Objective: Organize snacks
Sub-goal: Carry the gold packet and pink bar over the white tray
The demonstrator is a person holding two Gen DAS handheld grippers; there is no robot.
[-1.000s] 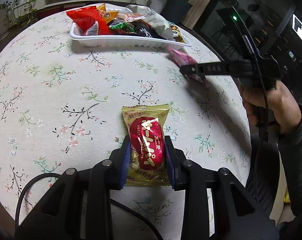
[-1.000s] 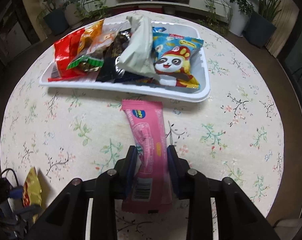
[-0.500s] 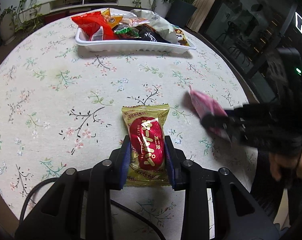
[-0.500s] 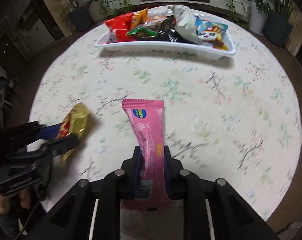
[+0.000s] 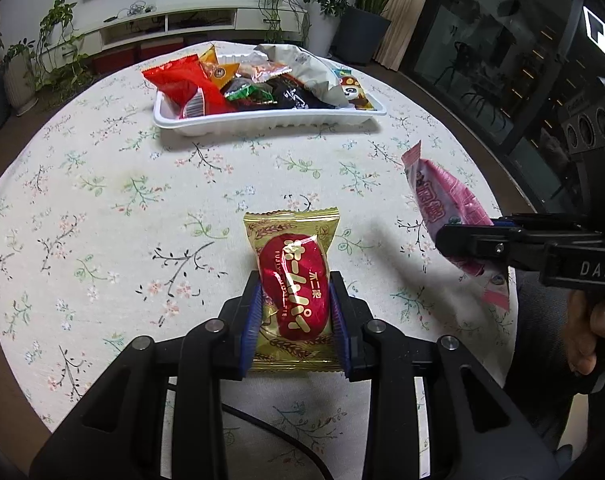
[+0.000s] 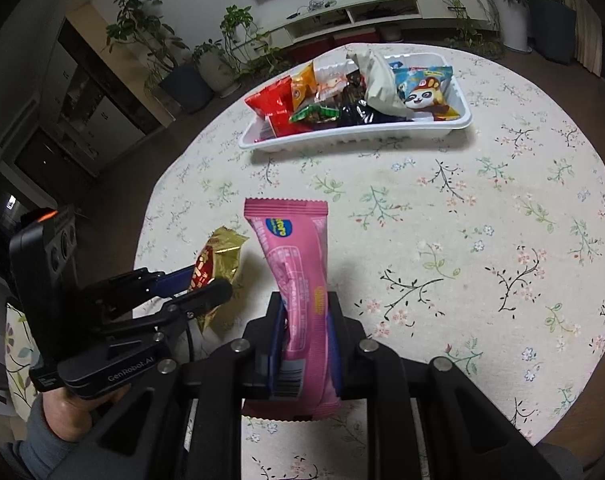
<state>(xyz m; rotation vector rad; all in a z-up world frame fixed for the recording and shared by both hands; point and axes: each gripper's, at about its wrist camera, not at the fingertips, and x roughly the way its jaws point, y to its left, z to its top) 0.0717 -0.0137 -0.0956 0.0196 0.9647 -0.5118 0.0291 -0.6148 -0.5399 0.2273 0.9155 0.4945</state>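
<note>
My left gripper is shut on a gold packet with a red oval label, held just above the flowered tablecloth. My right gripper is shut on a long pink snack bar, lifted off the table. In the left wrist view that pink bar sticks up from the right gripper at the right edge. In the right wrist view the gold packet shows in the left gripper at lower left. A white tray full of snack packets sits at the far side.
The tray holds several packets, among them a red bag, a beige bag and a panda packet. The round table's edge curves close on both sides. Potted plants and a low white cabinet stand behind.
My right gripper lifted the pink bar from beside the tray and carried it back toward the near side, next to my left gripper. The left gripper kept its hold and stayed put.
</note>
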